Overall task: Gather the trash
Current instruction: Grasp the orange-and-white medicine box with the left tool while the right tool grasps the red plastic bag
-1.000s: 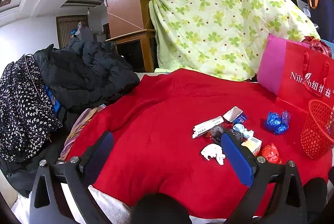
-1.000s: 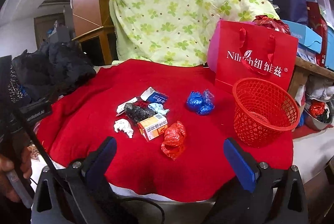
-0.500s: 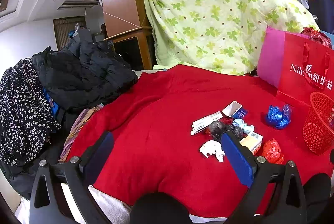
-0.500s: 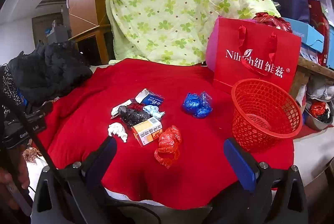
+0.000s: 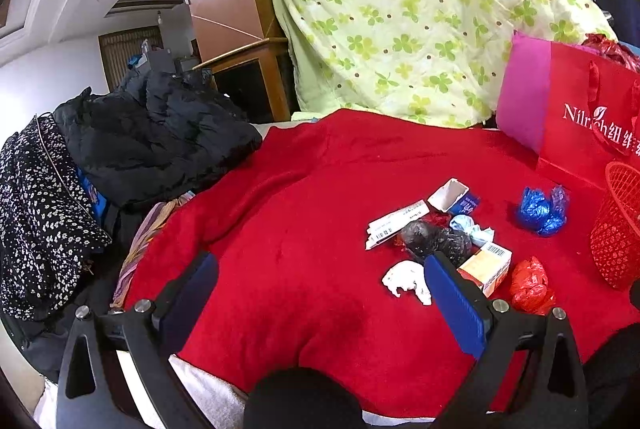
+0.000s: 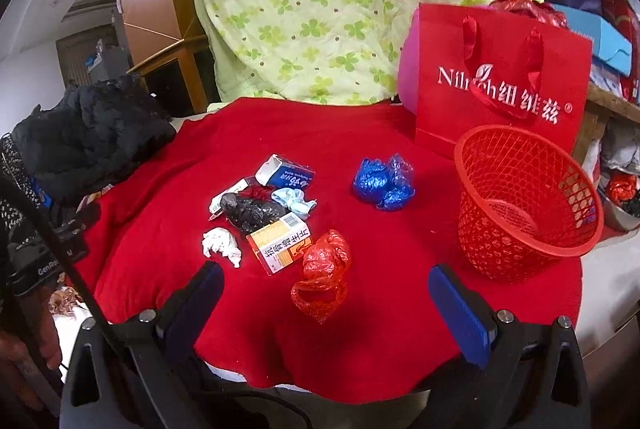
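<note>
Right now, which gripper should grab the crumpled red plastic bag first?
Right. The crumpled red plastic bag lies centred just ahead of the open right gripper, beside the red mesh basket; the left gripper faces bare cloth.

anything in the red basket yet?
No trash shows inside the red basket: the right wrist view looks into it and its solid base is bare. The near wall hides the near strip of the floor. All the scraps lie on the red cloth.

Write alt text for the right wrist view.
The open right gripper hovers over a red cloth strewn with trash: a red plastic bag, blue wrappers, small boxes and crumpled tissue. An empty red basket stands right, before a red gift bag.
</note>
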A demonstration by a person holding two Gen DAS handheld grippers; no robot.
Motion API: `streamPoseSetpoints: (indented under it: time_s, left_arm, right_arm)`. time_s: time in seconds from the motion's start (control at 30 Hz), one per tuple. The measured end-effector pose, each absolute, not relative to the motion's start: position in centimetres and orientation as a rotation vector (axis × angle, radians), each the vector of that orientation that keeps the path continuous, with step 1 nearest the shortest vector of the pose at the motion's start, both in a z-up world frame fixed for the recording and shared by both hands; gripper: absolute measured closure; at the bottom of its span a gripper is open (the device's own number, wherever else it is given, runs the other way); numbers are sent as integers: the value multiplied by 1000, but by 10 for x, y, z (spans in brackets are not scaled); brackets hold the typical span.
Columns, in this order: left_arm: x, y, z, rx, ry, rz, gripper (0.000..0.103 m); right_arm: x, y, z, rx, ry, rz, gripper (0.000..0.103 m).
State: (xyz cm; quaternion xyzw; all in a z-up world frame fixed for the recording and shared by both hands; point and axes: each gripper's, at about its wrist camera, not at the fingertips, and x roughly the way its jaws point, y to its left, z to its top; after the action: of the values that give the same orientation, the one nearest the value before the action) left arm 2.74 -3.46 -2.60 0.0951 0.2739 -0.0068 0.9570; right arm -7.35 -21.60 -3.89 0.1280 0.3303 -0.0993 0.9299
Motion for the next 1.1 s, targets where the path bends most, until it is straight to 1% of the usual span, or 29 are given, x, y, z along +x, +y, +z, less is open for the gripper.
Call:
streamPoseSetpoints:
  time_s: [0.23,0.37,0.5,0.6,0.77,0.83,0.93,1.0,1.07,1.1]
  left_arm:
    - [46,-48,-49,209,600,-82,1]
    - [68,-56,-78,196,716,-205,1]
    - [84,-61,-104,179,797,-263,1]
    - [96,-62,-115,222,796,-297,1]
    - [111,-70,-117,199,823,-415,1]
    - [119,-77,-118,201,829,-475,1]
    - [128,-94,-121,229,828,-528,3]
    - [135,-109,-124,250,833,-566,8]
    - [142,-126,-129,264,855,-612,17]
    - [145,-131,-131,267,861,-627,17]
  right_arm:
    - [-49,-233,-67,283,742,-199,0]
    - [-25,-248,-97,346,826,-164,1]
    - [8,-257,-126,401,901,-113,15]
    - [32,-258,-145,454,945,-64,24]
    - [67,-259,-180,518,1037,-6,40]
    - [74,-260,-194,527,1086,0,57]
    - [71,-262,-195,537,1071,26,62]
    - [65,-264,-186,513,1035,11,63]
    - [57,-271,-173,499,995,-11,63]
    - [51,-274,-165,493,968,-21,63]
